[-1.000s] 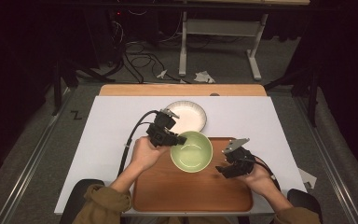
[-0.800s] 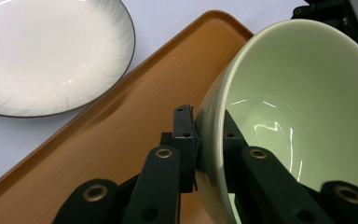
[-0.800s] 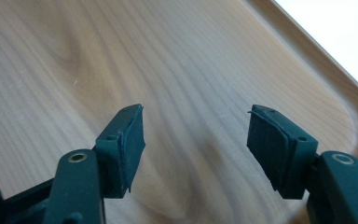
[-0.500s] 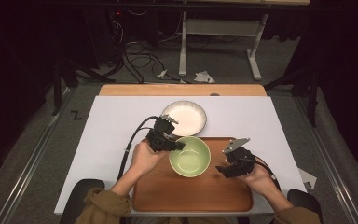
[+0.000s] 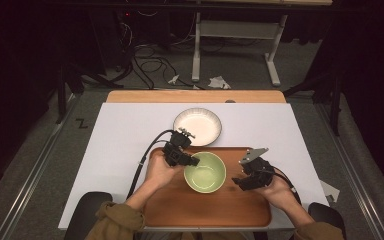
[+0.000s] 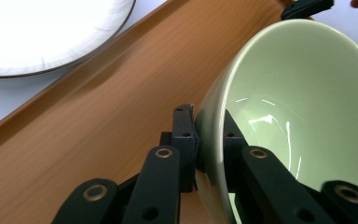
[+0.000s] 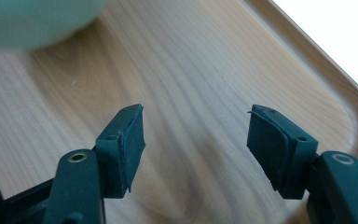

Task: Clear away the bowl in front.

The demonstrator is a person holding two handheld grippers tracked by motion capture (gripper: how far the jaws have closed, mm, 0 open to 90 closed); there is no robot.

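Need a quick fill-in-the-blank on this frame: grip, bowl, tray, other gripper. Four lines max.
1. The left gripper is shut on the rim of the ____ bowl.
2. That bowl is above the wooden ____, not the white table cover.
3. The right gripper has its jaws ____, with nothing between them.
4. Beyond the tray, on the white cover, sits a ____ plate.

Missing words: green; tray; open; white

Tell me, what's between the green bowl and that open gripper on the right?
Just bare wood of the tray, seen in the high view: the right gripper sits apart from the green bowl, nothing between.
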